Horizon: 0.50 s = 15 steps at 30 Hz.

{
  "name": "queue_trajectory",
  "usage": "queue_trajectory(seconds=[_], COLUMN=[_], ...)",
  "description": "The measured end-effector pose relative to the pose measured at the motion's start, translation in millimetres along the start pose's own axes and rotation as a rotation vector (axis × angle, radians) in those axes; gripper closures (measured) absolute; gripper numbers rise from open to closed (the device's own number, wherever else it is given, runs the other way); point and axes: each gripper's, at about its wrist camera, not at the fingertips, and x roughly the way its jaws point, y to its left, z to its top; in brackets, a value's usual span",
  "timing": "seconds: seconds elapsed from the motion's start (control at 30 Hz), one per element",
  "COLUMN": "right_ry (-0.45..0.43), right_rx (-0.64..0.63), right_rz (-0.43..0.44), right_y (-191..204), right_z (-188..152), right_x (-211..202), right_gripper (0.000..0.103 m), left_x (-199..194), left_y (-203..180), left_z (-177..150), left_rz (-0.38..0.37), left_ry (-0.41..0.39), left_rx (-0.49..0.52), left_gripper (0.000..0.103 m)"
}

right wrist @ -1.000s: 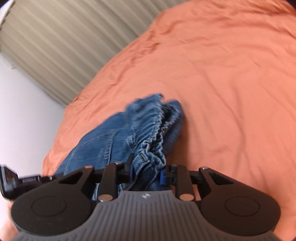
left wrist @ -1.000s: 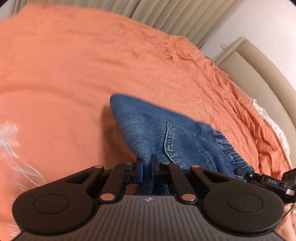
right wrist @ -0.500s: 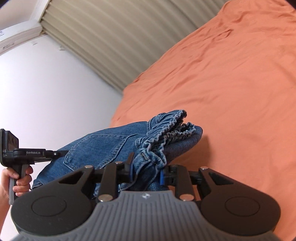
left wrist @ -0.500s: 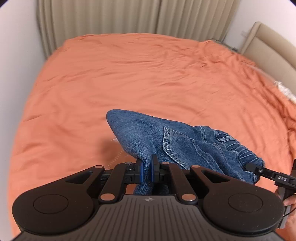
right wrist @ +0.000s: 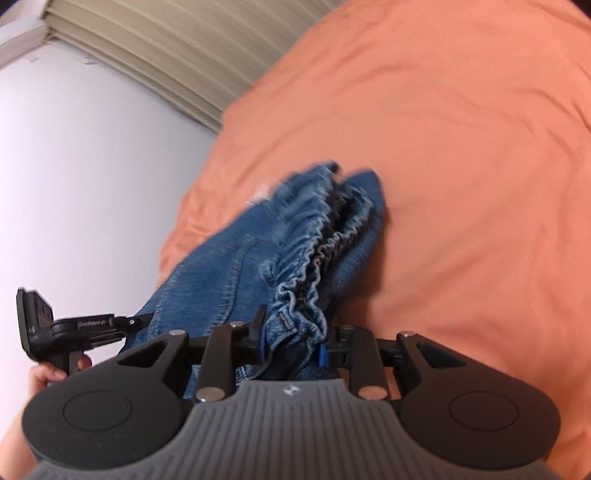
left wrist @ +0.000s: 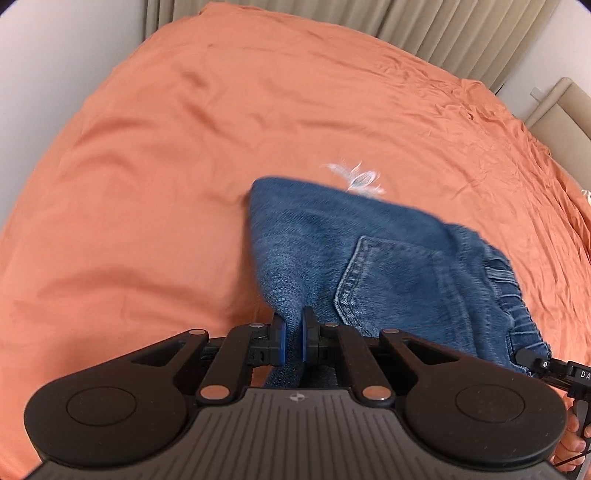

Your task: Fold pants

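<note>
1. The left claw point(left wrist: 290, 341) is clenched on a thin fold of the jeans point(left wrist: 369, 266). The narrow gap between the blue pads point(left wrist: 279, 341) is filled by denim alone, so one edge of the bundle is carried here.
2. The right claw point(right wrist: 291, 349) is clenched on the gathered waistband point(right wrist: 314, 258). The jaws are held wider apart because the elastic layers are bunched thick between them.
3. The jeans point(right wrist: 236, 266) are suspended between both claws, raised above the bed point(left wrist: 147, 184). This is judged a carrying posture: two opposite grips let the folded bundle hang as one piece without unrolling.
4. In the right view the other claw's handle is seen at far left, gripped by a hand point(right wrist: 44, 373).
5. A small white feather-like scrap point(left wrist: 356, 181) is seen just beyond the denim; whether it touches the sheet cannot be told.
6. Farther off, the bed point(right wrist: 461, 147) is bare, bounded by curtains point(left wrist: 443, 33) and a headboard point(left wrist: 554, 107).
</note>
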Motion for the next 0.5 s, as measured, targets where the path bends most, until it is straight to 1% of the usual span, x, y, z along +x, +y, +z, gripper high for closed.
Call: queue_trajectory(seconds=[0.07, 0.13, 0.2, 0.27, 0.3, 0.33, 0.37, 0.4, 0.47, 0.5], right_ry=[0.011, 0.022, 0.022, 0.019, 0.018, 0.02, 0.025, 0.032, 0.043, 0.045], right_rx=[0.026, 0.038, 0.035, 0.021, 0.017, 0.013, 0.007, -0.003, -0.028, -0.052], right_rz=[-0.032, -0.059, -0.081, -0.105, -0.11, -0.115, -0.12, -0.126, -0.142, -0.15], right_y=[-9, -16, -21, -19, -21, -20, -19, -16, -12, -5], right_z=[-5, -9, -10, -8, -9, -8, -6, -4, -4, -2], right_x=[8, 15, 23, 33, 31, 32, 33, 33, 30, 28], right_gripper=[0.083, 0.083, 0.083, 0.083, 0.082, 0.081, 0.08, 0.077, 0.074, 0.069], left_x=[8, 23, 32, 35, 34, 32, 29, 23, 10, 2], left_y=[16, 21, 29, 33, 33, 31, 28, 26, 17, 20], left_z=[-7, -9, -13, -16, -16, -14, -13, -13, -10, -12], left_rz=[-0.026, -0.05, -0.074, -0.075, -0.072, -0.062, -0.037, -0.008, 0.057, 0.088], left_ry=[-0.001, -0.001, -0.003, -0.01, -0.013, -0.016, -0.019, -0.024, -0.034, -0.042], left_rx=[-0.027, -0.046, -0.094, -0.11, -0.118, -0.119, -0.107, -0.084, -0.012, 0.019], left_gripper=[0.095, 0.094, 0.094, 0.09, 0.089, 0.084, 0.076, 0.074, 0.073, 0.073])
